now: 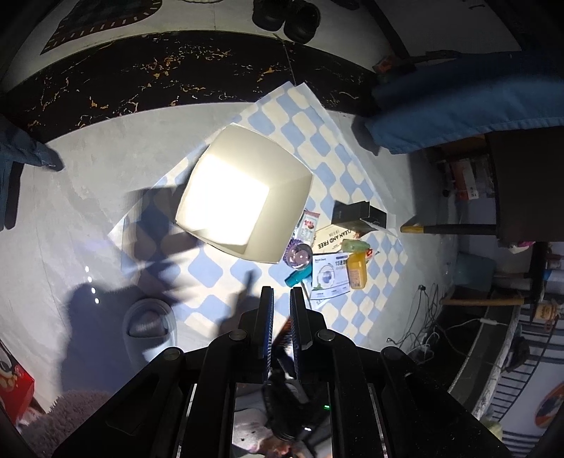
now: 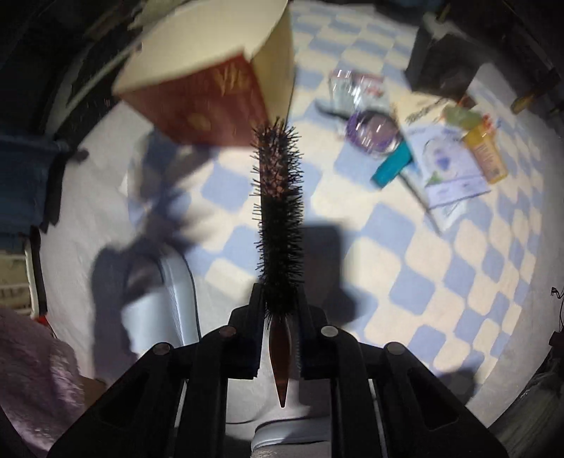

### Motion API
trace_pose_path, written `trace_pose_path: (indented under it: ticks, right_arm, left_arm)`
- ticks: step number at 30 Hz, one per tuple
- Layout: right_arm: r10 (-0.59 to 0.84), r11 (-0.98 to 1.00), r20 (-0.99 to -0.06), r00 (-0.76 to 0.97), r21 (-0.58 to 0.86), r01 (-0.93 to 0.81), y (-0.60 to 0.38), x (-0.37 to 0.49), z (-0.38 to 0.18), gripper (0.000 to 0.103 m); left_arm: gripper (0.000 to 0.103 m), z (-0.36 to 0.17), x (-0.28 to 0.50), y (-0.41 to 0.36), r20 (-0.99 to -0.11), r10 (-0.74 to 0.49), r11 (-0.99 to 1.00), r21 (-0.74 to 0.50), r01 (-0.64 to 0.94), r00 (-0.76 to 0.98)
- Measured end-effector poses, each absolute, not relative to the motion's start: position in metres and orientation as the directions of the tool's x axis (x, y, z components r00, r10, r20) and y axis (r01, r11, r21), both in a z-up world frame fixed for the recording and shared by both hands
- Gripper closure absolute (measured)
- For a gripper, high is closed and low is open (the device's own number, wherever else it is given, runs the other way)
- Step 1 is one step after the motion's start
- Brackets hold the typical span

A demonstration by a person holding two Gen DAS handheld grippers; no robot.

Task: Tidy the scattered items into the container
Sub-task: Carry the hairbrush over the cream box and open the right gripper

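An open white box (image 1: 243, 197) with red outer sides (image 2: 208, 105) stands on the blue-and-cream checkered mat (image 1: 317, 141); its inside looks empty. Right of it lie scattered items: a purple-lidded jar (image 1: 299, 254), a teal tube (image 1: 299, 276), a white mask packet (image 1: 329, 276), a yellow bottle (image 1: 356, 269), a green item (image 1: 355, 245), a snack sachet (image 1: 309, 225) and a black box (image 1: 357, 213). My right gripper (image 2: 282, 299) is shut on a round black bristle hairbrush (image 2: 280, 211), held above the mat. My left gripper (image 1: 282, 299) hovers high, jaws nearly closed, nothing between the fingertips.
A grey slipper (image 1: 149, 326) lies on the floor left of the mat. A blue cloth-covered furniture edge (image 1: 458, 112) and shelves stand at the right, with cables (image 1: 426, 327) on the floor. Dark shoes (image 1: 285, 17) sit at the far wall.
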State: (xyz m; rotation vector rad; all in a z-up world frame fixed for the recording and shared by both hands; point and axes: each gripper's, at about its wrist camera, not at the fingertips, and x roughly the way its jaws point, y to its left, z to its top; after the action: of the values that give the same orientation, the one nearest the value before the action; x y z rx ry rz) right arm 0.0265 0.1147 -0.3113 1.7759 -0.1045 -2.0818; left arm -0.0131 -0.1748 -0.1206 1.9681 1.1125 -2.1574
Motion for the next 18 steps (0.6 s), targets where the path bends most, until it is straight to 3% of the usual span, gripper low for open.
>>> trace_pose_path:
  ticks: [6,11,14,18]
  right_arm:
    - [-0.535,-0.834,-0.777,-0.332,0.549,0.057,0.095,-0.03,-0.21,0.087]
    - [-0.521,-0.824,-0.676,-0.521,0.559,0.098,0.037,-0.08,-0.153,0.087]
    - [-0.447,-0.842,-0.639,-0.626,0.537,0.053,0.028,-0.102,-0.152,0.087]
    - [-0.462,-0.8,-0.622,-0.632,0.6,-0.005,0.011,-0.127,-0.177,0.087]
  left_arm:
    - [0.097,-0.12,-0.01,-0.179,-0.874,0.44,-0.732,-0.482,0.482,-0.206]
    - [0.097,-0.123,-0.007,-0.184,-0.872,0.444,-0.71,-0.482,0.513,-0.206]
    - [0.097,-0.121,-0.005,-0.184,-0.889,0.411,-0.728,-0.452,0.515,-0.201]
    - [0.097,-0.121,-0.004,-0.177,-0.895,0.41,-0.746,-0.441,0.5,-0.177]
